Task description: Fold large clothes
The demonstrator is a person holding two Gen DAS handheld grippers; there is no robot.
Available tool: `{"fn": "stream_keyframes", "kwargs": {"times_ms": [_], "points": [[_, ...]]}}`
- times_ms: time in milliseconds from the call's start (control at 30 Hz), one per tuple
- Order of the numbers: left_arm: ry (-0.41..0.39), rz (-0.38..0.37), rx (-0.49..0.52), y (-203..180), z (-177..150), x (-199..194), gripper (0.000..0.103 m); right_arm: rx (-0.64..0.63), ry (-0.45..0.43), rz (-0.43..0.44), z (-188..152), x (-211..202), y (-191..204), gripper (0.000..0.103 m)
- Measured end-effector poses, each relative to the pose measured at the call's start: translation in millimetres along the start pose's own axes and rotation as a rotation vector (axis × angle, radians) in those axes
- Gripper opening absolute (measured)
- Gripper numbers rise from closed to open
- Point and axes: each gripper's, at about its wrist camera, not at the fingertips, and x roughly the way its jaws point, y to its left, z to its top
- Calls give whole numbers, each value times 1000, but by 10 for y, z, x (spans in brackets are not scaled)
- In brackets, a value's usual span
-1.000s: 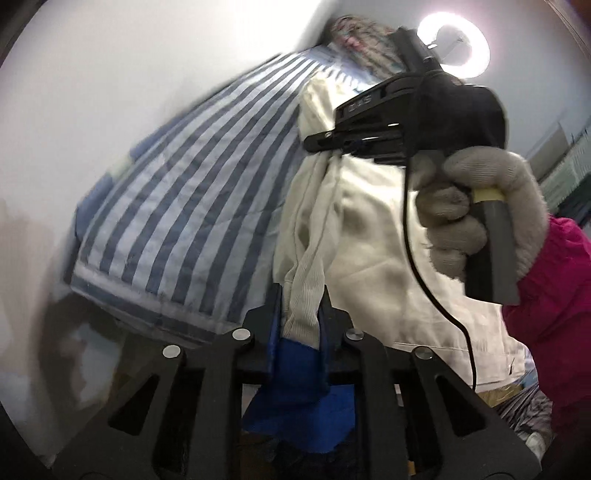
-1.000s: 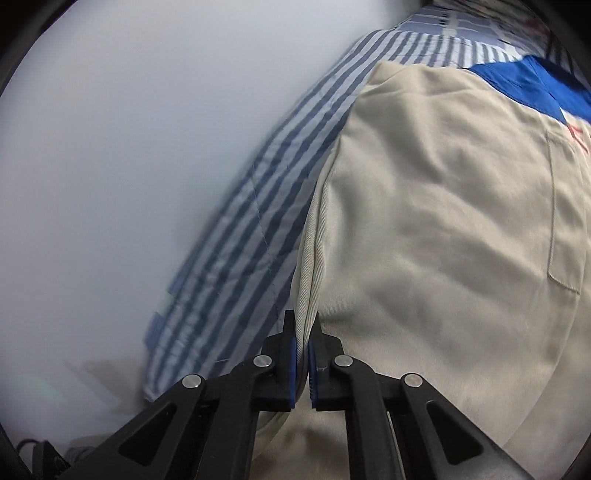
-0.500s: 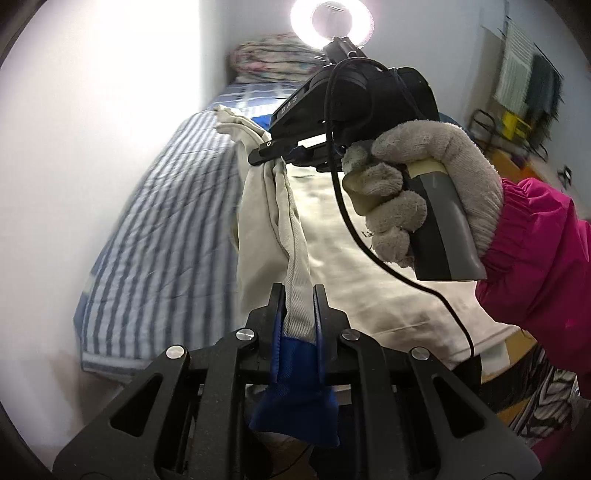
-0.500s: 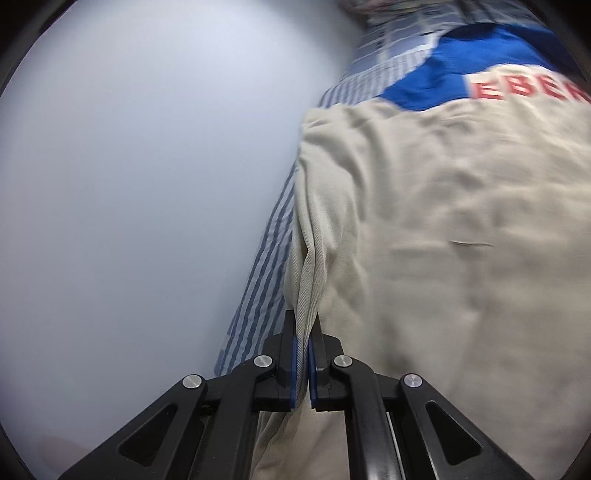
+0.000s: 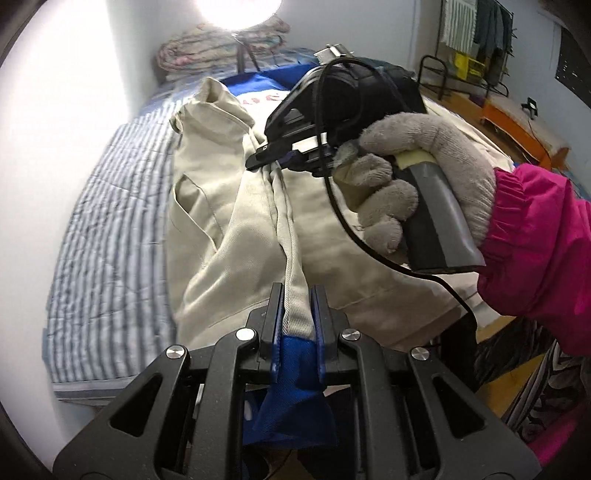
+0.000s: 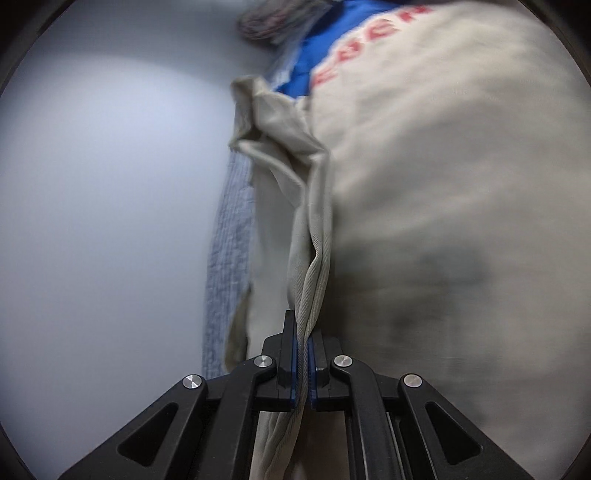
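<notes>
Both grippers clamp the beige jacket's edge over the striped bed.

Left gripper (image 5: 297,310) pinches hem and blue lining; right gripper (image 6: 302,349), held in a gloved hand (image 5: 413,177) at 1 o'clock, grips a bunched seam. Jacket (image 5: 229,221) drapes the bed (image 5: 110,221); red lettering (image 6: 365,40) at 12 o'clock is blurred and cut off.

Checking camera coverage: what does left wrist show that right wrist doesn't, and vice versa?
Left wrist only: the right gripper from outside, held by a gray-gloved hand with a magenta sleeve, the ring light, and a drying rack.

Right wrist only: its own pads clamped on a bunched seam, and red lettering across the fabric.

Both: the beige and blue garment, the striped bedsheet, and the folded quilt by the wall. The left gripper pinches the hem.
</notes>
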Motion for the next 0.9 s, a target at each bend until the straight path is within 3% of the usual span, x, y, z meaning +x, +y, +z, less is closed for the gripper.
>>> {"fn": "stream_keyframes", "kwargs": {"times_ms": [167, 233, 367, 433, 533, 600, 733, 900], "points": [[41, -40, -3, -121, -27, 135, 13, 43, 41, -55, 56, 50, -208, 4], [63, -74, -10, -88, -44, 159, 14, 2, 50, -70, 85, 29, -166, 8], [65, -204, -79, 80, -113, -45, 20, -121, 41, -110, 185, -111, 0, 34], [27, -250, -129, 231, -158, -269, 20, -191, 21, -124, 290, -230, 90, 34], [-32, -227, -202, 481, -211, -498, 20, -261, -28, -143, 422, -431, 130, 44], [-46, -193, -279, 701, -261, -538, 20, -280, -57, -148, 595, -496, 187, 62], [-25, -172, -374, 889, -287, -369, 20, -316, -86, -191, 914, -434, 323, 66], [11, -161, -355, 804, -200, -67, 20, -352, -88, -240, 1238, -107, 483, 70]]}}
